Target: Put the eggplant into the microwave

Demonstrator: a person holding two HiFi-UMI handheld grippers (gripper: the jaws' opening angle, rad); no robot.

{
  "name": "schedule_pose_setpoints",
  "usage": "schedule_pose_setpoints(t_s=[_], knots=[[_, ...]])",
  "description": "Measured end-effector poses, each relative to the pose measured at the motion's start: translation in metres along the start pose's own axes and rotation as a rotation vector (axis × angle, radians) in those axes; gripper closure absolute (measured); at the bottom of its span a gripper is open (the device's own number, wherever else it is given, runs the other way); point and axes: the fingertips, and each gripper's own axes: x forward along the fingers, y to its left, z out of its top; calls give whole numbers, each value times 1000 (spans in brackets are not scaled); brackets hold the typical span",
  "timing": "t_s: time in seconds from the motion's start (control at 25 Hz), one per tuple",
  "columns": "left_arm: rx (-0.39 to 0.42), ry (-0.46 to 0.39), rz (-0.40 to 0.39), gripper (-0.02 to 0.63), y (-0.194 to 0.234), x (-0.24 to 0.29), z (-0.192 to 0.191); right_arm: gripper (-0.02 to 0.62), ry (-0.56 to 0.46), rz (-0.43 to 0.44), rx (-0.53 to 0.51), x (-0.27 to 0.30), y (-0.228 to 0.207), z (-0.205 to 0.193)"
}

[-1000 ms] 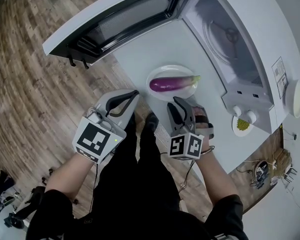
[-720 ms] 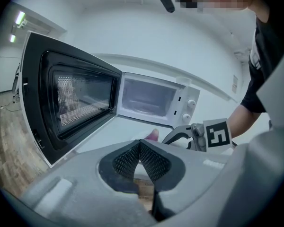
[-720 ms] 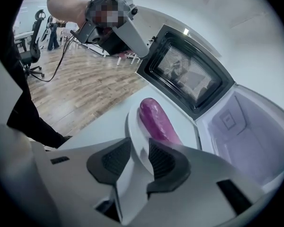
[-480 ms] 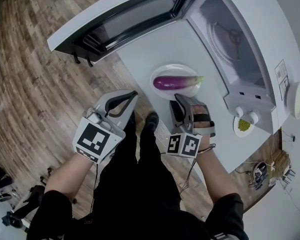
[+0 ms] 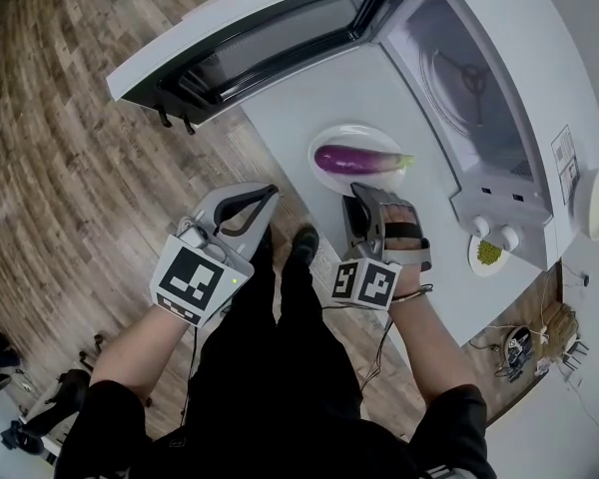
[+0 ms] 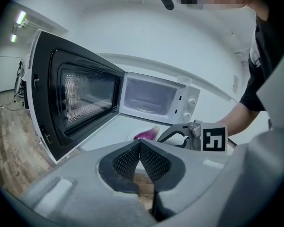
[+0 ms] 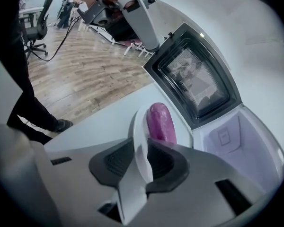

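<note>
Jaws of the right gripper (image 5: 359, 194) have just been closing and now pinch the near rim of the white plate (image 5: 331, 138); the right gripper view shows that rim between the pads. The eggplant (image 5: 357, 158) lies lengthwise on the plate (purple, green stem toward the microwave), near the counter's (image 5: 309, 93) front edge. It sits just outside the microwave (image 5: 499, 98), whose door (image 5: 260, 38) stands wide open, reaching past the counter's edge. The left gripper (image 5: 268, 194) hovers off the front edge above the wooden floor (image 5: 70, 168), jaws pressed together on nothing.
</note>
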Motion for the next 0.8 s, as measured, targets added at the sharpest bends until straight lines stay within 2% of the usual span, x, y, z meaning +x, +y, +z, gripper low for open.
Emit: schedule_pose_setpoints(t_s=[0.2,0.8], knots=[[5,1,4,598,6,-3,-1,551,23,2,-15,7,-1,3],[2,9,-18,597,11,3,-2,549,55,-10,2,13,-7,7]])
